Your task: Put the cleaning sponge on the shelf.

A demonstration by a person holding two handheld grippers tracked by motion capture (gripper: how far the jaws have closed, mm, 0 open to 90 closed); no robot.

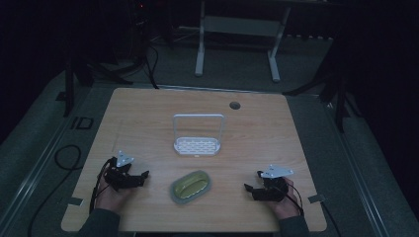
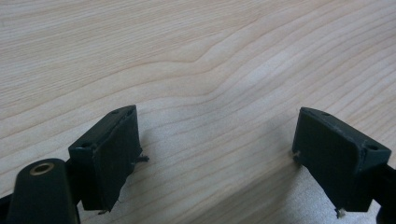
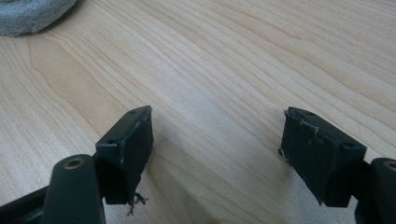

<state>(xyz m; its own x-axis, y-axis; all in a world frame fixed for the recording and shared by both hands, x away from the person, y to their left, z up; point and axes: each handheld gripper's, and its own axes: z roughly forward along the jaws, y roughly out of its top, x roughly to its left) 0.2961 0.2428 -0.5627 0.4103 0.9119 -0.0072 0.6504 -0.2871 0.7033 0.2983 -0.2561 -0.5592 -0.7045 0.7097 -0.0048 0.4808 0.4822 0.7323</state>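
Note:
A yellow-green oval sponge (image 1: 191,185) with a grey rim lies near the table's front edge, midway between my hands; its grey edge (image 3: 32,16) pokes in at the top left of the right gripper view. Behind it stands a white rack (image 1: 196,145) with a tall wire handle. My left gripper (image 1: 141,177) rests low at the front left, open, with bare wood between its pads (image 2: 114,156). At the front right my right gripper (image 1: 250,189) is open too, nothing between its pads (image 3: 133,151).
The wooden table (image 1: 148,113) has a round cable hole (image 1: 234,105) at the back right. Black cables trail off the left side onto the floor. A white desk frame (image 1: 237,29) stands beyond the table in the dark.

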